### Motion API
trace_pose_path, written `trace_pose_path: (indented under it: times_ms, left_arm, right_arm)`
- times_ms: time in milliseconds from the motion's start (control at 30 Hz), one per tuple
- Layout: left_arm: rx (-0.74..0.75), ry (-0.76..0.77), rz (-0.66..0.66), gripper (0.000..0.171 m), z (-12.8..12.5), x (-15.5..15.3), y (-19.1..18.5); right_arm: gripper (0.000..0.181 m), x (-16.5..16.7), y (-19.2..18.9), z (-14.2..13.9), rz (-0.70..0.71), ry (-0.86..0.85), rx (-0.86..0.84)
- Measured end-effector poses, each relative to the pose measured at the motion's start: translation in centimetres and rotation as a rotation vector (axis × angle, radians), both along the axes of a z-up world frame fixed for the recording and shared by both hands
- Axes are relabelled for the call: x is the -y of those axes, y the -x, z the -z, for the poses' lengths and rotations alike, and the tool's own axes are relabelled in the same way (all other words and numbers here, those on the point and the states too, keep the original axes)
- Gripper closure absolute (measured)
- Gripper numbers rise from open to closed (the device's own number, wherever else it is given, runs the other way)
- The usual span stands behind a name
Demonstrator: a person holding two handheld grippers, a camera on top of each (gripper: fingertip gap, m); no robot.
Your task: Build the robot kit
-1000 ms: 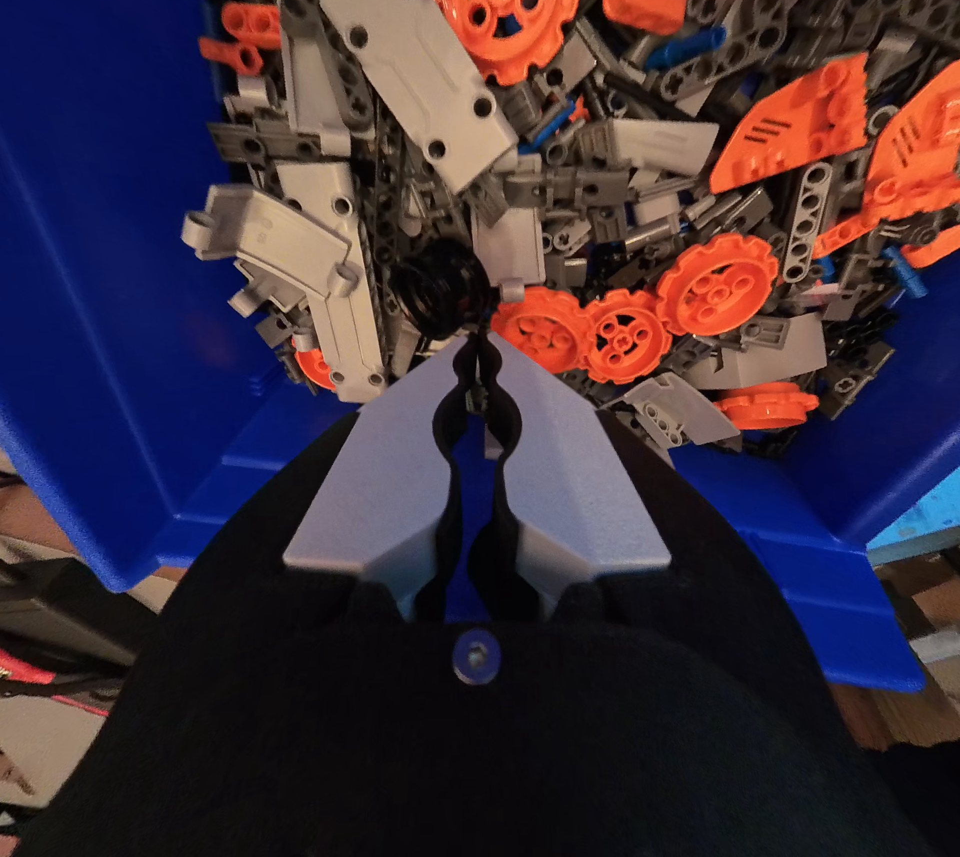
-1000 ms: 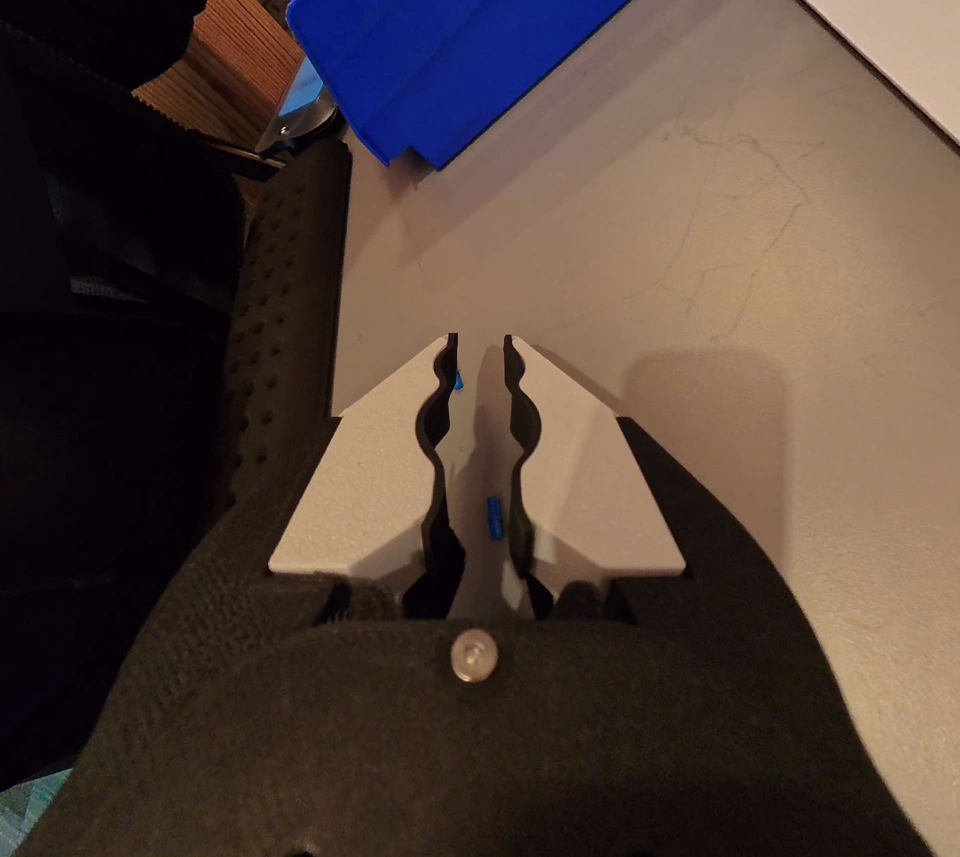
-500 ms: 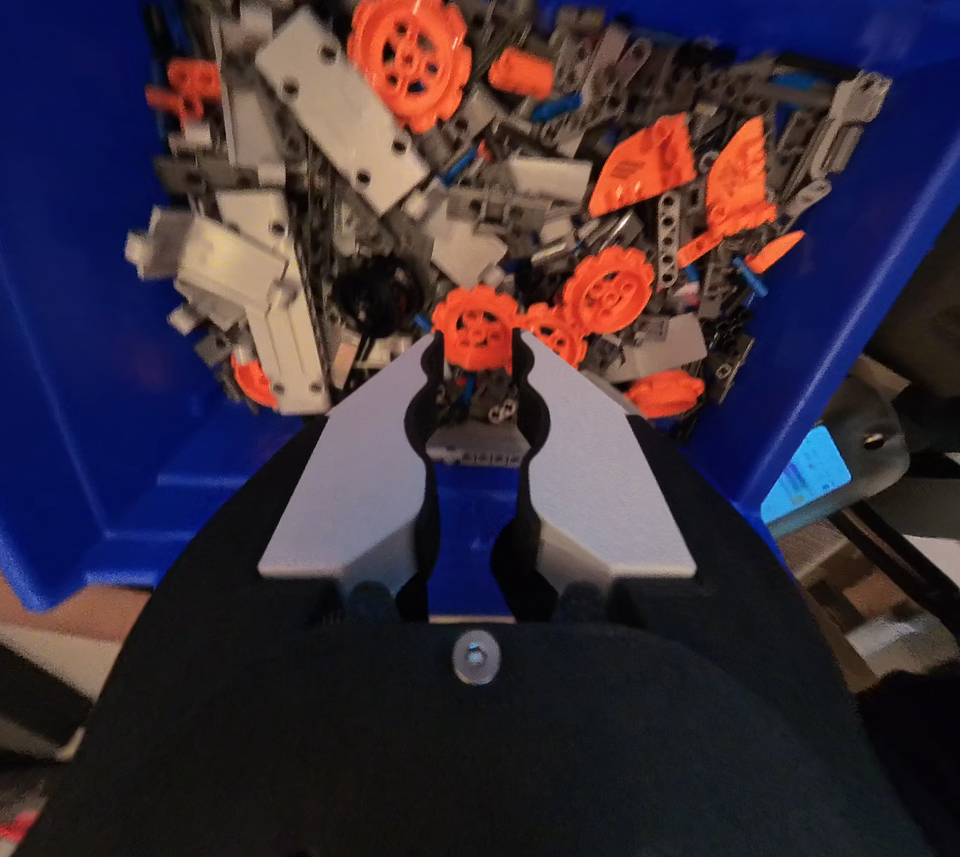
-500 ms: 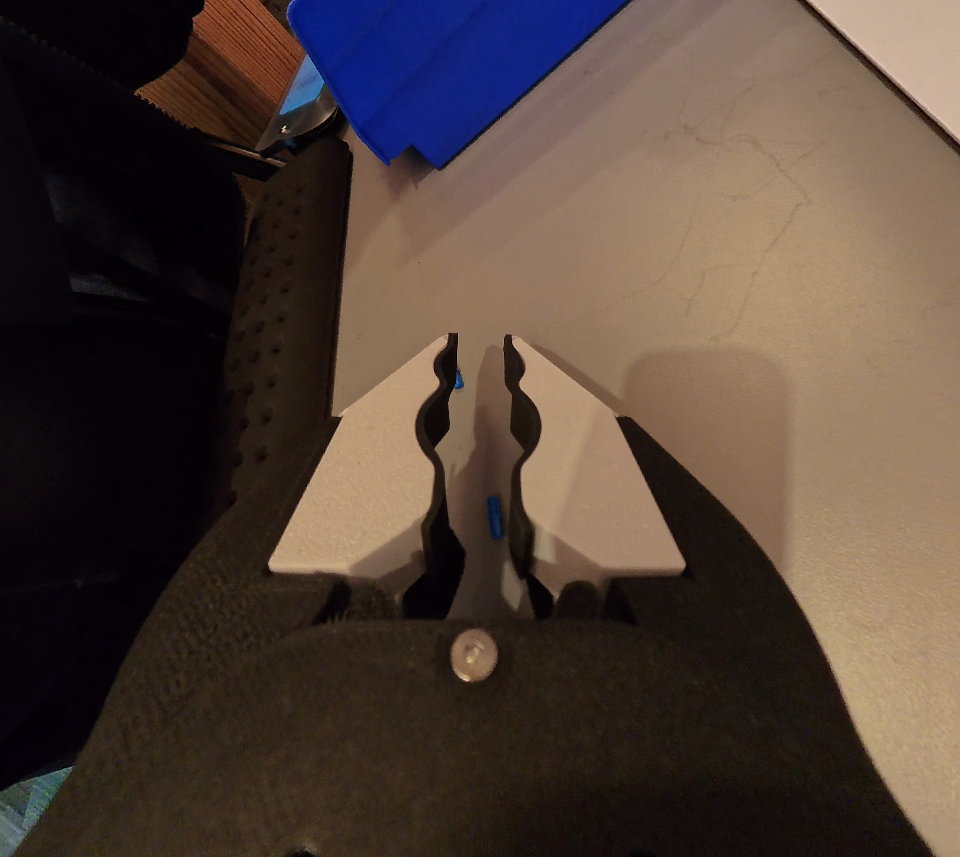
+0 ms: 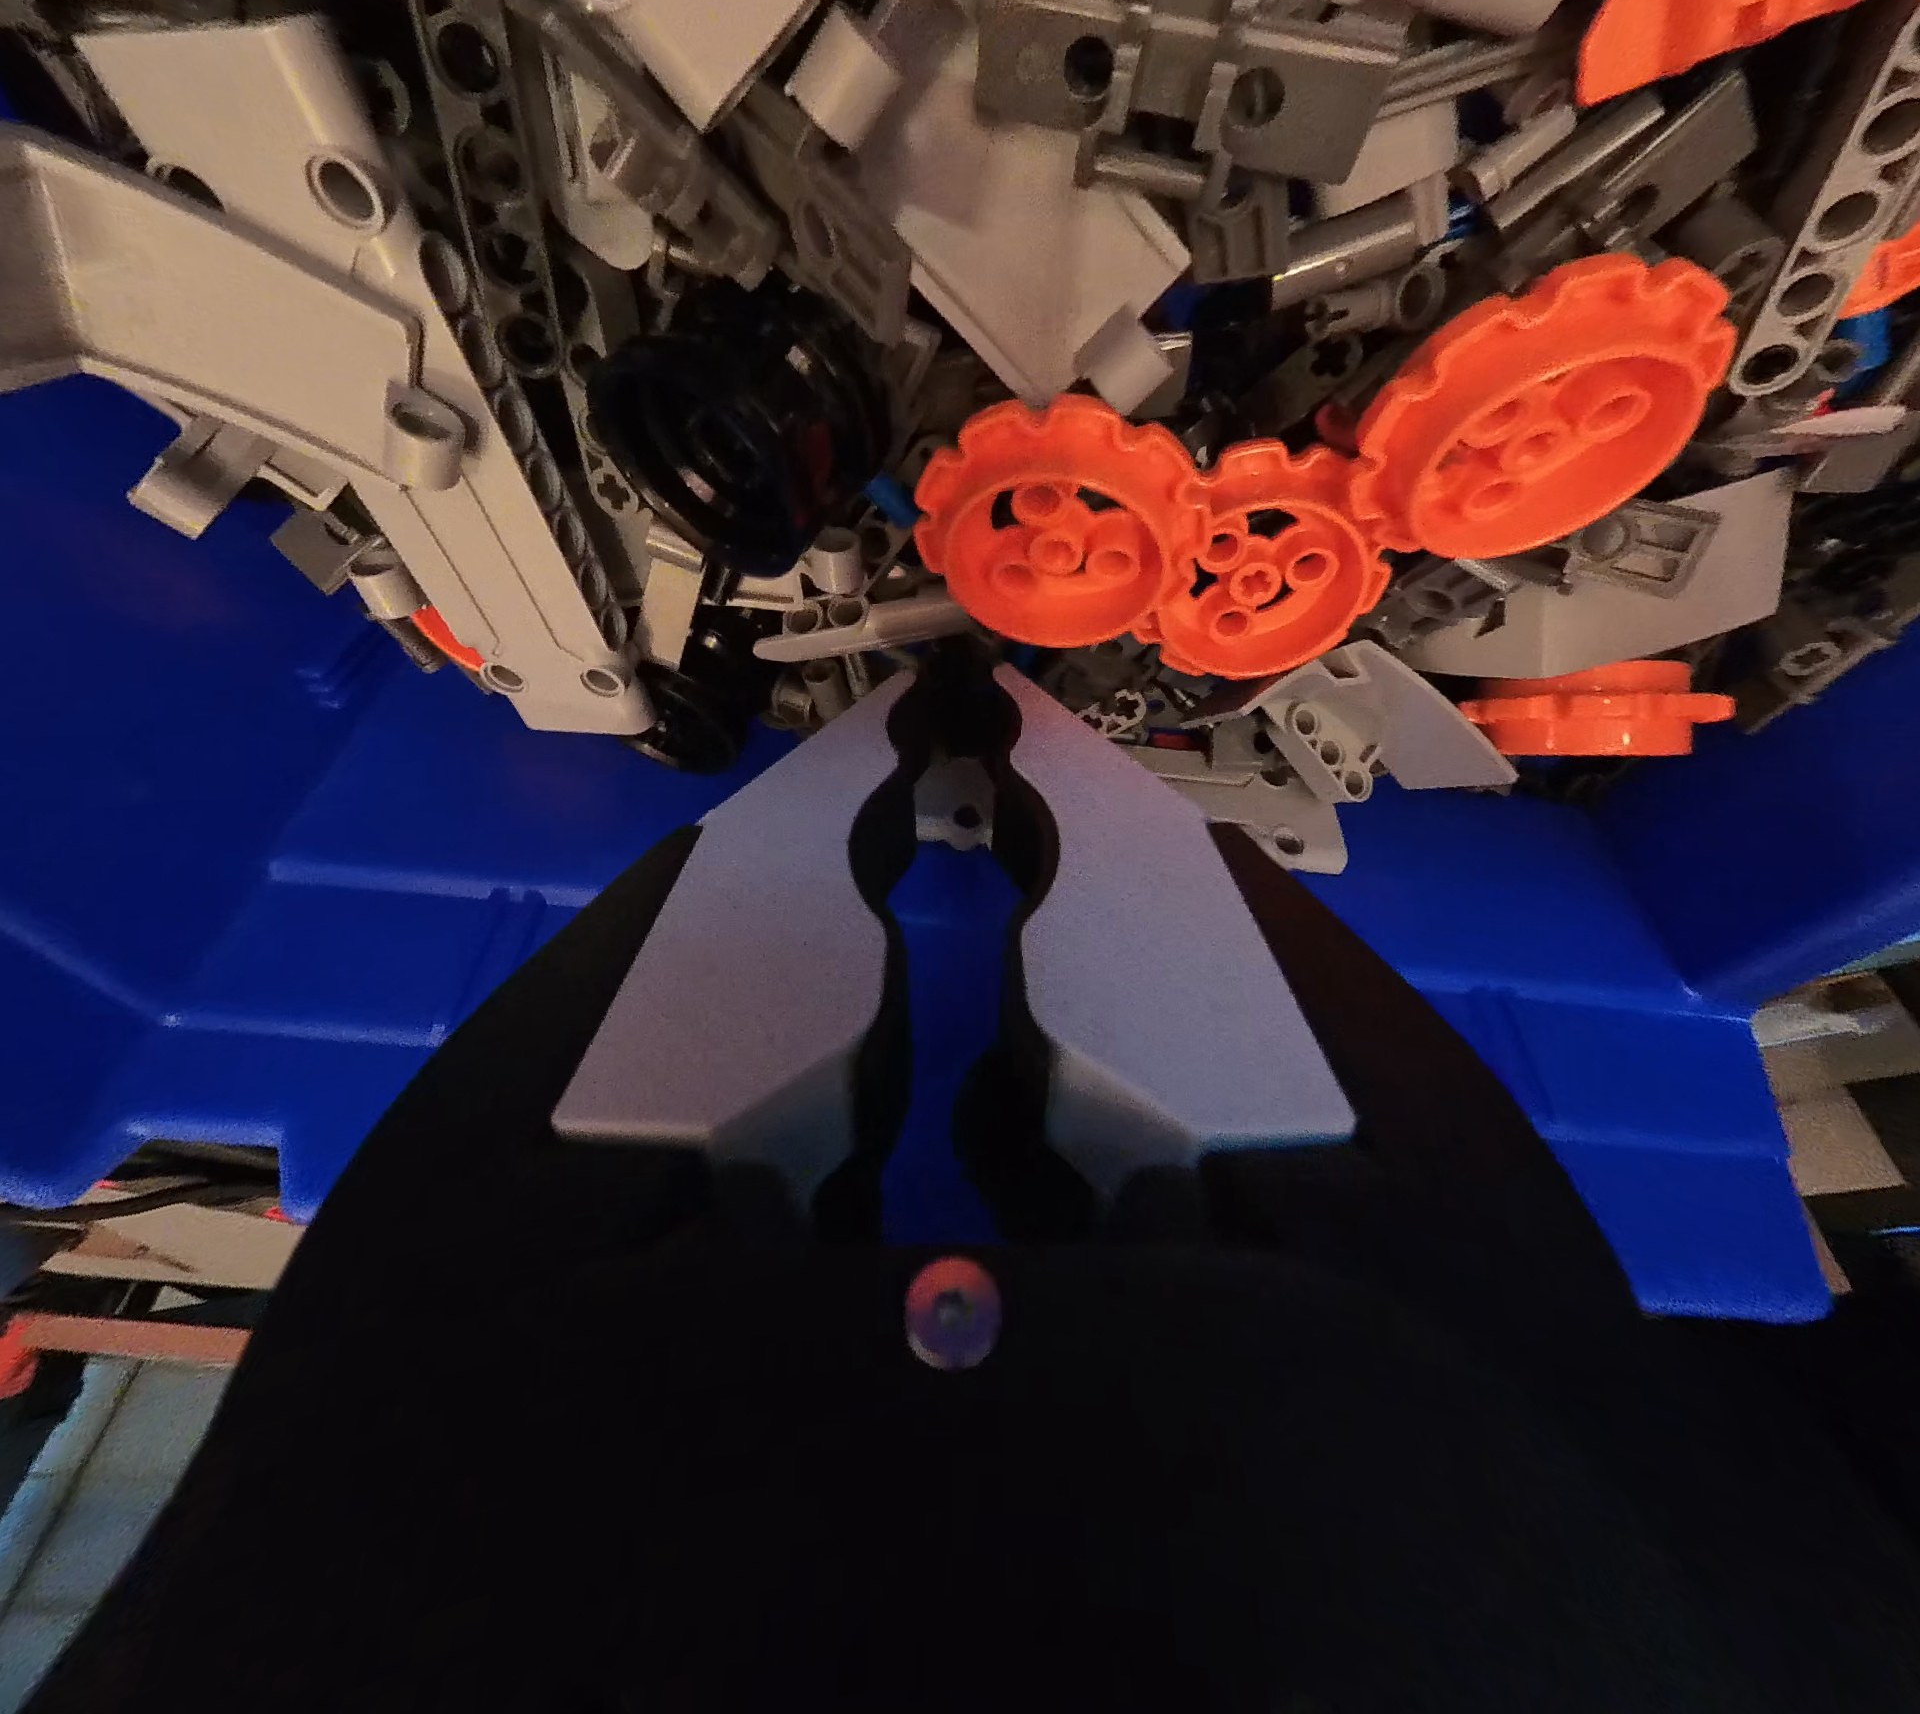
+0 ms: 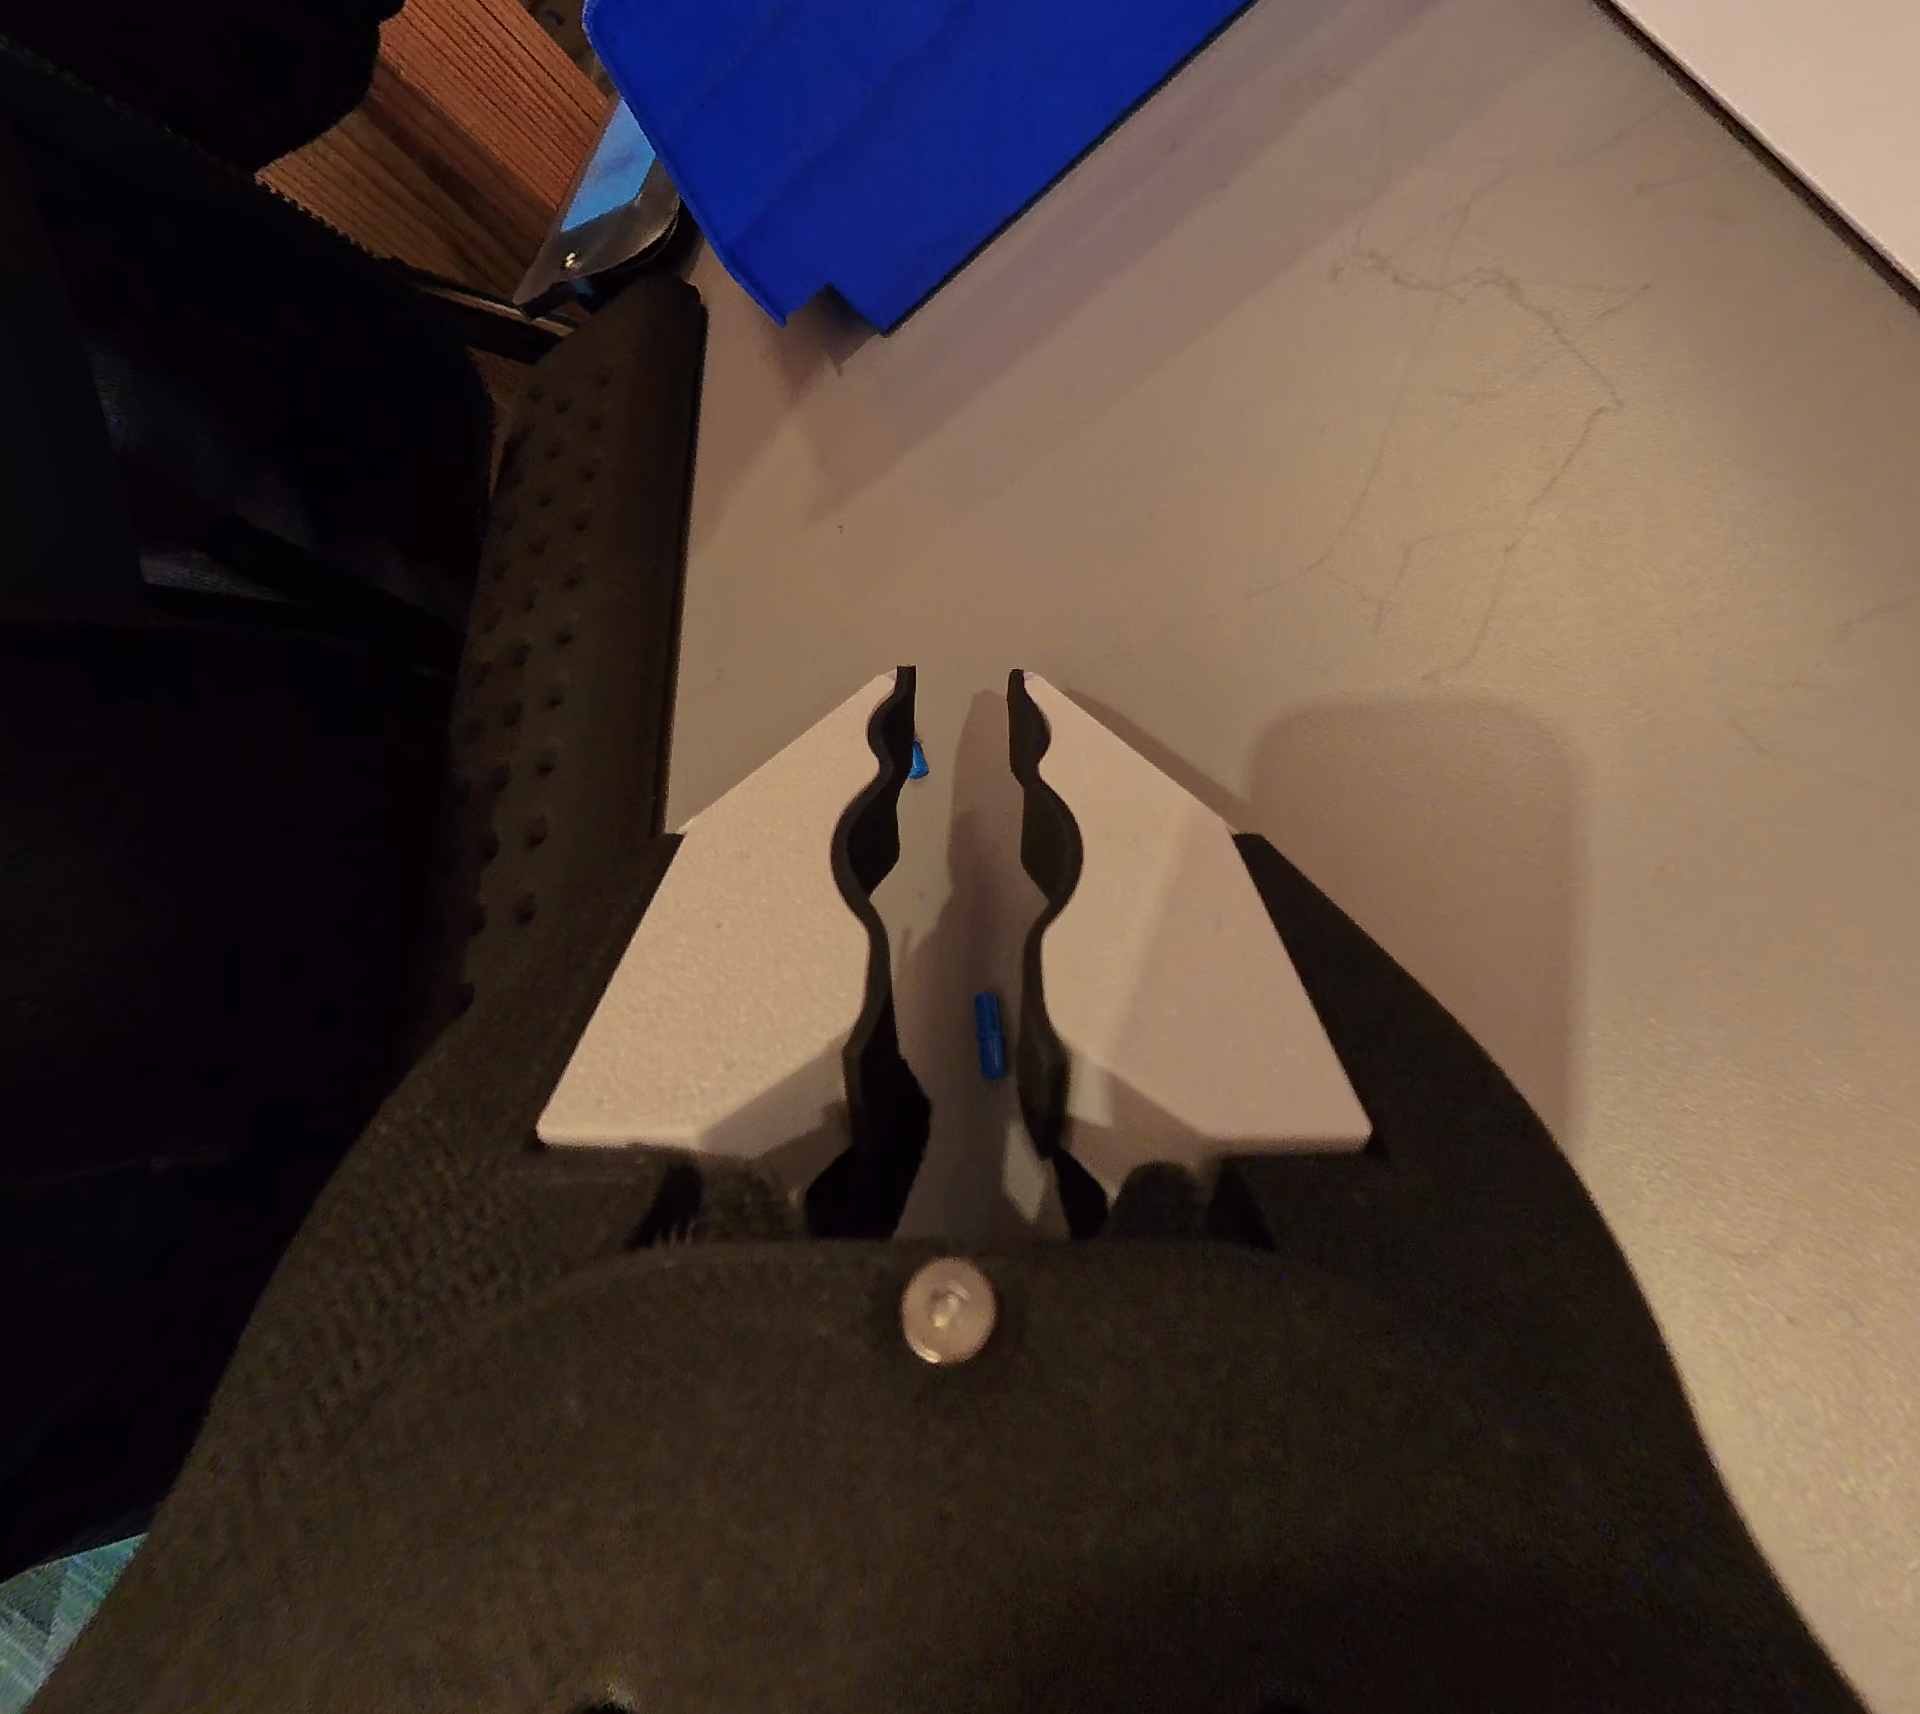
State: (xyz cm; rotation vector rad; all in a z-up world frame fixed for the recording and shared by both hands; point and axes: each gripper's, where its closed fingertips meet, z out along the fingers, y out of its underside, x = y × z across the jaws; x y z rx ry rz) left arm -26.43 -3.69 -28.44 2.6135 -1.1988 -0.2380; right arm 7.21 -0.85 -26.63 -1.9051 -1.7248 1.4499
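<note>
The left gripper sat deep in the blue bin, tips narrowed on something small and dark at the near edge of the brick pile, just below an orange gear; whether it gripped, I couldn't tell. The right gripper hovered released over the grey table, a blue pin lying between its fingers.

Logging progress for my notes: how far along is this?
Done: two small blue pins lie on the table beneath the open right gripper. In hand: the left gripper has its fingers nearly together on something dark in the blue bin; a grip is unconfirmed. Left: a heap of grey and orange pieces fills the bin.
</note>
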Motion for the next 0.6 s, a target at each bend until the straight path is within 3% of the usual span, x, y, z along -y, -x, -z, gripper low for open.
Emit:
trace_pose_path:
  times_ms: [367,600]
  left_arm:
    - [0.164,-0.238,-0.029,0.166,-3.9,-4.2,-1.7]
    - [0.238,-0.229,-0.023,0.166,-3.8,-4.2,-3.5]
  right_arm:
    - [0.166,0.0,0.0,0.2,-0.001,0.004,0.006]
    - [0.166,0.0,0.0,0.2,-0.001,0.004,0.005]
